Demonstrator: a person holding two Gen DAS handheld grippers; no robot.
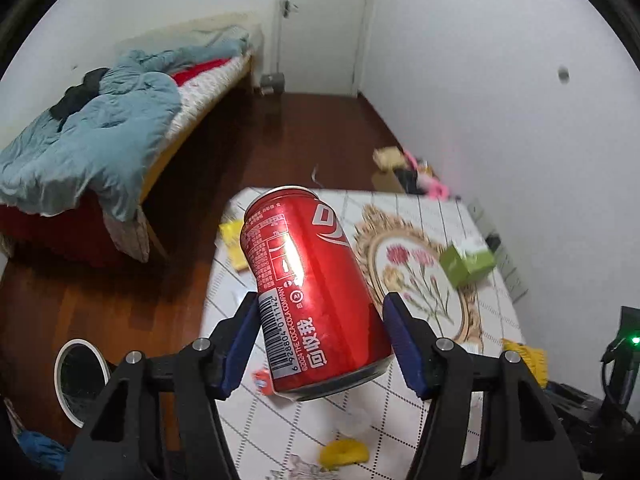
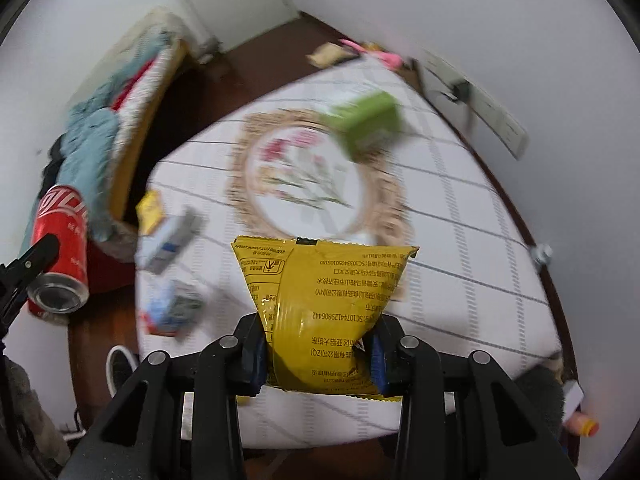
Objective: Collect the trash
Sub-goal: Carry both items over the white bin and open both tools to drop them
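One red Coca-Cola can [image 1: 312, 292] sits clamped between the blue pads of the left gripper [image 1: 320, 340], lifted clear above the table [image 1: 420, 208]. One yellow snack packet [image 2: 324, 316] is pinched in the right gripper [image 2: 318, 356], also off the surface. On the white grid-patterned cloth lie one green box [image 2: 368, 124] and, blurred, what look like two or three small wrappers [image 2: 168, 236] near the left edge. A bed [image 1: 92, 136] stands across the dark wood floor [image 1: 288, 136].

You see a bed [image 1: 192, 92] with a crumpled light-blue quilt [image 1: 92, 136] at the left, above a dark wooden floor [image 1: 248, 152], near a white door [image 1: 320, 24].
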